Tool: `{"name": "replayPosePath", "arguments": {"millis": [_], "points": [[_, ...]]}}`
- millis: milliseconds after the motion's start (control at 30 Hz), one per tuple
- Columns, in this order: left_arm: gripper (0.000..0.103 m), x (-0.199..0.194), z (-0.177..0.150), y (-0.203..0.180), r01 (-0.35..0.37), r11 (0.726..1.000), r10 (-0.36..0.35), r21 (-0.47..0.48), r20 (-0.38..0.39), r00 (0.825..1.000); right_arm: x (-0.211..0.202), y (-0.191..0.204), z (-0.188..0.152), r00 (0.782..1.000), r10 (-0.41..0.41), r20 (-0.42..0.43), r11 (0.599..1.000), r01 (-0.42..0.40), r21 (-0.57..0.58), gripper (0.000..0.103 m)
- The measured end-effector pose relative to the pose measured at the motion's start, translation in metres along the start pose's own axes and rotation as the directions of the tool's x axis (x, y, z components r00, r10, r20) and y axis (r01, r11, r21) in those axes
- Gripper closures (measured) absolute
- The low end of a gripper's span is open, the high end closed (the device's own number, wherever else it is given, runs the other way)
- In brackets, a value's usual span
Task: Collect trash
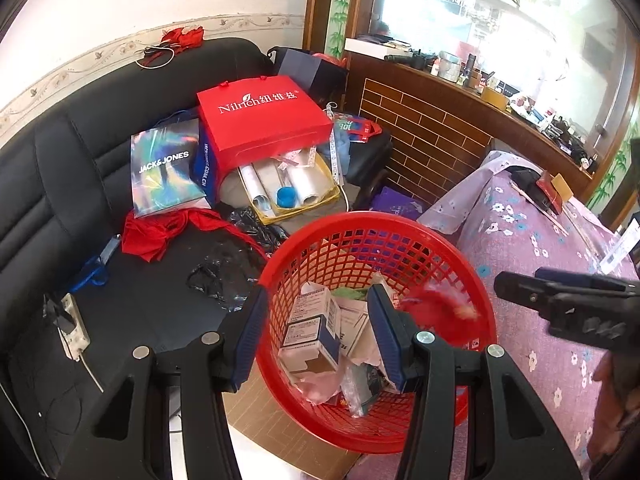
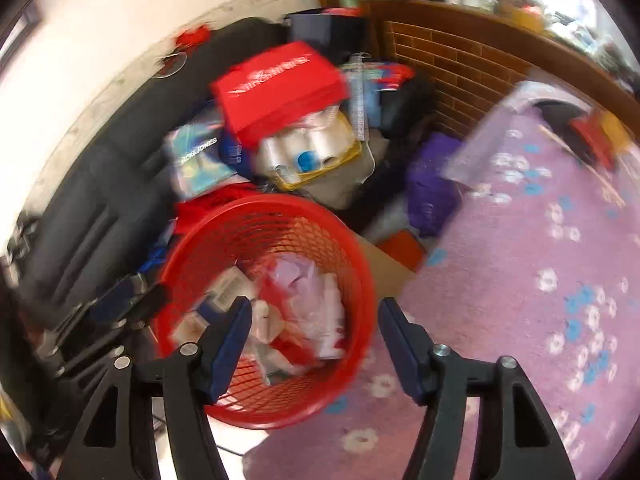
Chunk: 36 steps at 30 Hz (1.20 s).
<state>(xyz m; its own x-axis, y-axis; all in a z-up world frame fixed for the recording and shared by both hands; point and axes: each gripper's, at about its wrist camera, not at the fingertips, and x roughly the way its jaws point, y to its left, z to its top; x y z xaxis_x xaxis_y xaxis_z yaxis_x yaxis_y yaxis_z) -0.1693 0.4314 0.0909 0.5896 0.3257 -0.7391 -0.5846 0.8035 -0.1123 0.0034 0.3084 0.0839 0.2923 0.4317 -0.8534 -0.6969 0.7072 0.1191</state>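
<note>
A red mesh basket (image 1: 352, 240) (image 2: 256, 216) stands tilted between the black sofa and the cloth-covered table. It holds small white-and-blue cartons (image 1: 308, 332), crumpled paper and plastic wrappers (image 2: 296, 304). My left gripper (image 1: 320, 332) straddles the basket's near-left rim, one finger outside the wall and one inside, shut on it. A blurred red wrapper (image 1: 436, 308) is inside the basket by the right rim. My right gripper (image 2: 316, 312) hovers over the basket's near-right rim, open with nothing between its pads. In the left wrist view it (image 1: 520, 284) reaches in from the right.
A black sofa (image 1: 60, 200) carries a red gift bag (image 1: 264, 120), a shiny shopping bag (image 1: 164, 168), a yellow box of white rolls (image 1: 292, 192) and red cloth (image 1: 156, 232). A purple flowered tablecloth (image 2: 520, 260) fills the right. A brick-patterned counter (image 1: 432, 140) stands behind.
</note>
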Motion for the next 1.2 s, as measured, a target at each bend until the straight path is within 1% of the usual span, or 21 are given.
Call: {"name": "replayPosePath", "arguments": {"millis": [33, 67, 100, 133, 167, 233, 267, 333, 433, 600, 733, 767, 800, 833, 900, 933, 967, 1133, 1200], "points": [[0.053, -0.001, 0.000, 0.000, 0.003, 1.000, -0.003, -0.003, 0.001, 1.000, 0.002, 0.000, 0.000, 0.999, 0.048, -0.015, 0.999, -0.048, 0.008, 0.030], [0.053, -0.002, 0.000, 0.001, 0.000, 1.000, 0.000, -0.002, 0.006, 1.000, 0.005, -0.005, -0.001, 0.989, 0.140, -0.038, 0.989, -0.138, 0.058, 0.030], [0.053, -0.003, -0.001, 0.002, -0.004, 1.000, 0.004, 0.000, 0.009, 1.000, 0.006, -0.009, -0.001, 0.987, 0.157, -0.044, 0.984, -0.152, 0.095, 0.033], [0.053, -0.004, -0.001, 0.003, -0.004, 1.000, 0.004, -0.001, 0.010, 1.000, 0.004, -0.010, -0.001, 0.995, 0.098, -0.033, 0.991, -0.095, 0.090, 0.032], [0.053, -0.005, -0.002, 0.004, -0.002, 1.000, 0.002, -0.007, 0.008, 1.000, 0.002, -0.010, 0.000, 0.998, 0.064, -0.012, 0.996, -0.063, 0.068, 0.031], [0.053, -0.009, -0.003, 0.008, 0.001, 1.000, -0.001, -0.019, 0.012, 1.000, -0.003, -0.010, -0.001, 0.994, 0.111, 0.001, 0.990, -0.111, 0.089, 0.031], [0.053, -0.010, -0.004, 0.009, 0.001, 1.000, -0.001, -0.019, 0.013, 1.000, -0.006, -0.011, -0.002, 0.993, 0.120, 0.007, 0.988, -0.120, 0.098, 0.031], [0.052, -0.013, -0.006, 0.010, -0.005, 1.000, 0.006, -0.017, 0.016, 1.000, -0.014, -0.006, -0.006, 0.995, 0.093, 0.027, 0.993, -0.094, 0.067, 0.031], [0.036, -0.023, -0.011, 0.015, -0.009, 0.999, 0.010, -0.049, 0.030, 0.999, -0.027, 0.001, -0.015, 0.997, 0.058, 0.050, 0.998, -0.059, 0.024, 0.031], [0.028, -0.045, -0.023, 0.017, -0.048, 0.996, 0.054, -0.069, 0.078, 0.995, -0.053, 0.009, -0.041, 0.993, -0.051, 0.105, 0.997, 0.057, -0.061, 0.031], [0.012, -0.070, -0.035, 0.010, -0.134, 0.990, 0.138, -0.044, 0.122, 0.983, -0.072, 0.005, -0.062, 0.983, -0.112, 0.144, 0.985, 0.130, -0.117, 0.029], [0.010, -0.075, -0.038, 0.007, -0.149, 0.988, 0.153, -0.039, 0.127, 0.980, -0.080, 0.003, -0.069, 0.980, -0.122, 0.156, 0.982, 0.142, -0.128, 0.029], [0.010, -0.085, -0.043, 0.002, -0.173, 0.984, 0.176, -0.033, 0.139, 0.975, -0.085, 0.002, -0.075, 0.978, -0.127, 0.164, 0.980, 0.149, -0.134, 0.027], [0.009, -0.091, -0.046, -0.001, -0.182, 0.983, 0.184, -0.029, 0.144, 0.972, -0.092, -0.001, -0.082, 0.976, -0.132, 0.172, 0.977, 0.157, -0.141, 0.026], [0.004, -0.107, -0.054, -0.010, -0.212, 0.977, 0.214, -0.029, 0.157, 0.964, -0.105, -0.004, -0.095, 0.974, -0.133, 0.182, 0.973, 0.163, -0.161, 0.024], [0.000, -0.116, -0.060, -0.017, -0.239, 0.971, 0.240, -0.031, 0.166, 0.956, -0.111, -0.006, -0.101, 0.973, -0.136, 0.188, 0.970, 0.169, -0.173, 0.024], [0.000, -0.121, -0.062, -0.023, -0.250, 0.968, 0.251, -0.027, 0.169, 0.953, -0.118, -0.007, -0.108, 0.971, -0.140, 0.195, 0.967, 0.176, -0.184, 0.024], [0.000, -0.143, -0.073, -0.055, -0.293, 0.956, 0.285, 0.019, 0.177, 0.942, -0.149, -0.027, -0.137, 0.966, -0.138, 0.218, 0.963, 0.182, -0.198, 0.020], [0.000, -0.154, -0.079, -0.067, -0.282, 0.959, 0.276, 0.011, 0.179, 0.944, -0.159, -0.035, -0.148, 0.966, -0.128, 0.225, 0.964, 0.175, -0.200, 0.019]]}}
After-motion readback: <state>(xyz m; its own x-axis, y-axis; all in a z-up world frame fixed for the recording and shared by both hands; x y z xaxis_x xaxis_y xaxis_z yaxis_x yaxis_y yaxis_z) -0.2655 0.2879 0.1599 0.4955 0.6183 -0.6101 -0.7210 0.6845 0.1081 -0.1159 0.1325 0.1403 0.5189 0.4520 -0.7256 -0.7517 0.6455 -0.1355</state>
